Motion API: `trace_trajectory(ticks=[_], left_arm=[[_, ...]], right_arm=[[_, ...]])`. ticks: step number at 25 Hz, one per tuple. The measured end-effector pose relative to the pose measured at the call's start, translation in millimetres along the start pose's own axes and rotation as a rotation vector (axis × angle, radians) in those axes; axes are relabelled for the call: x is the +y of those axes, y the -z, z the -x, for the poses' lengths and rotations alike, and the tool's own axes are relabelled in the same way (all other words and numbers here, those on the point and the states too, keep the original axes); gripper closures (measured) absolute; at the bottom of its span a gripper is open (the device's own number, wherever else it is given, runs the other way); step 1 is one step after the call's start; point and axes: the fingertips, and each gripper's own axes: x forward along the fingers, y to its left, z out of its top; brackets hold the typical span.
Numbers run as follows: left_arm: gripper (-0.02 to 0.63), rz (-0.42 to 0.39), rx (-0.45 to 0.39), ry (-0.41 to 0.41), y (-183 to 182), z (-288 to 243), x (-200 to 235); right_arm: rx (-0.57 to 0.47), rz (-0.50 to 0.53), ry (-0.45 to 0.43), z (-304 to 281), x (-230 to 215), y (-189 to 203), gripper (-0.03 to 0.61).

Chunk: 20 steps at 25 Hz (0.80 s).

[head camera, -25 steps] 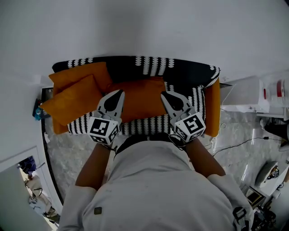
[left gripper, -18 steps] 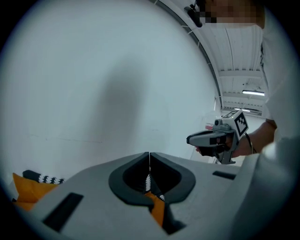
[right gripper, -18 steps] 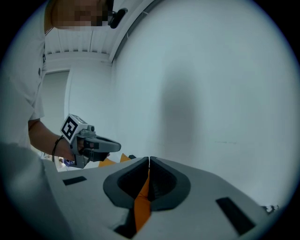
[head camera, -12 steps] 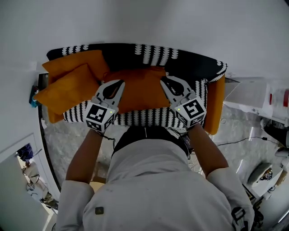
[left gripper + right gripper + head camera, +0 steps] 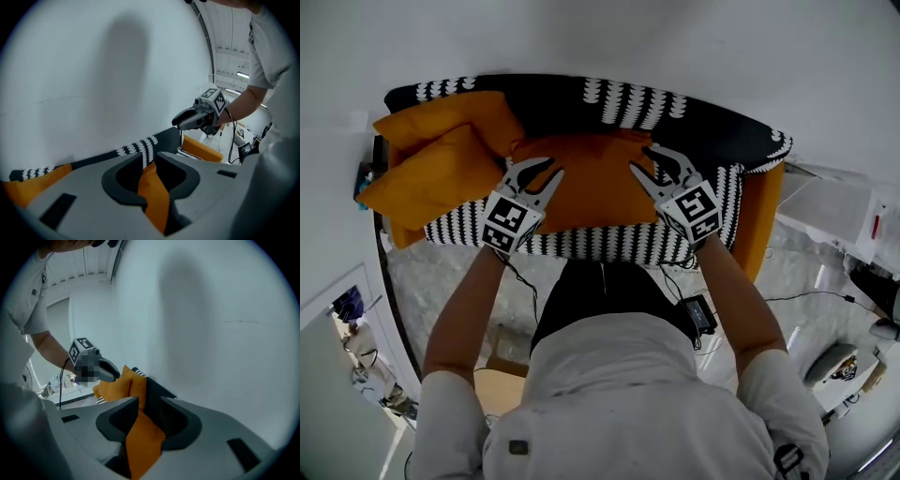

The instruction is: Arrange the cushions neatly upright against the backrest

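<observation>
A black-and-white patterned sofa (image 5: 712, 127) holds orange cushions. One cushion (image 5: 591, 187) lies flat on the middle of the seat, its far edge near the backrest (image 5: 623, 103). My left gripper (image 5: 546, 169) is at its left edge and my right gripper (image 5: 643, 159) at its right edge. Both have just been opening, and their jaws stand spread. In the left gripper view, orange fabric (image 5: 152, 197) runs loosely through the gap between the jaws. The right gripper view shows the same kind of orange fold (image 5: 140, 437). Two more cushions (image 5: 441, 173) are piled at the sofa's left end.
A plain white wall rises behind the sofa. The sofa's right armrest (image 5: 764, 220) is orange. White furniture (image 5: 834, 206), cables and small devices sit on the marbled floor (image 5: 441, 281) at the right. My own body fills the lower head view.
Both grippers have come down toward the seat with the middle cushion. Their jaws, shut before, now stand apart. The cushion lies lower and flatter on the seat.
</observation>
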Motion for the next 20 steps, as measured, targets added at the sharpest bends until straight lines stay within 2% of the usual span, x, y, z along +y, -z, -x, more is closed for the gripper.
trace_trajectory(ticks=[9,14,20], left_arm=[[0.436,-0.021,0.165,0.083,69,-68,33],[0.404,-0.082,0.264,0.13,111,-104,48],[0.373,-0.076,0.373,0.171,164,-143,55]], right_arm=[[0.189,0.005,-0.126,-76,-24,88,0.331],[0.257,0.025,-0.173,-112,-34,125,0.314],[0.346,0.017,-0.201,-148,-47,170,0.302]])
